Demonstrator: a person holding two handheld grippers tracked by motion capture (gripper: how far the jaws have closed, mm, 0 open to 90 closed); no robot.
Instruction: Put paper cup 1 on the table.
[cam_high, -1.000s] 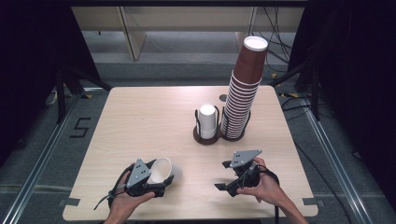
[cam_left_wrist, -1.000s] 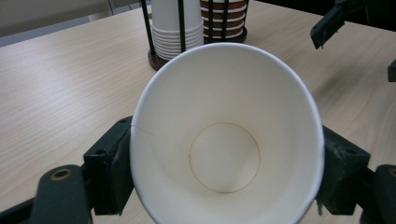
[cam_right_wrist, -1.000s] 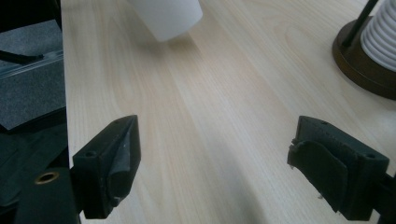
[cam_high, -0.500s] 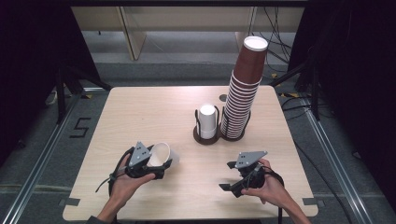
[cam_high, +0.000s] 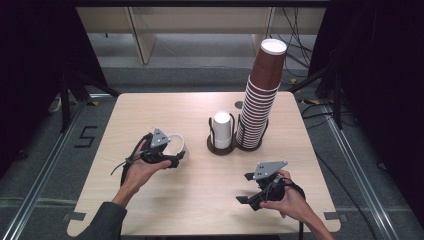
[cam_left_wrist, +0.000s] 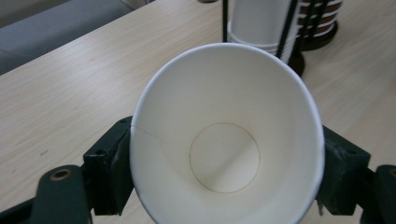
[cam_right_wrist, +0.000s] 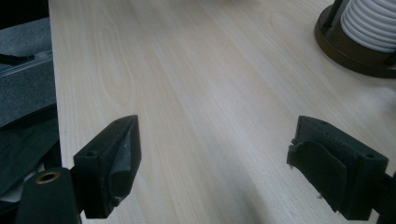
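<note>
My left gripper (cam_high: 172, 155) is shut on a white paper cup (cam_high: 175, 144), held on its side over the table's left half. In the left gripper view the white paper cup (cam_left_wrist: 226, 140) opens toward the camera, squeezed between both jaws, with its mouth pressed slightly oval. A short stack of white cups (cam_high: 222, 129) stands upside down in a black wire holder at the table's middle. Beside it rises a tall stack of brown cups (cam_high: 261, 97). My right gripper (cam_high: 247, 189) hovers open near the front right, nothing between its fingers (cam_right_wrist: 114, 163).
The light wooden table (cam_high: 140, 110) has bare room at its left and front. The holder's round dark base (cam_right_wrist: 345, 49) lies far ahead of the right gripper. Dark floor, cables and metal rails surround the table.
My left gripper has carried the white cup forward and to the right, toward the holder. The right gripper has drifted slightly back toward the front edge.
</note>
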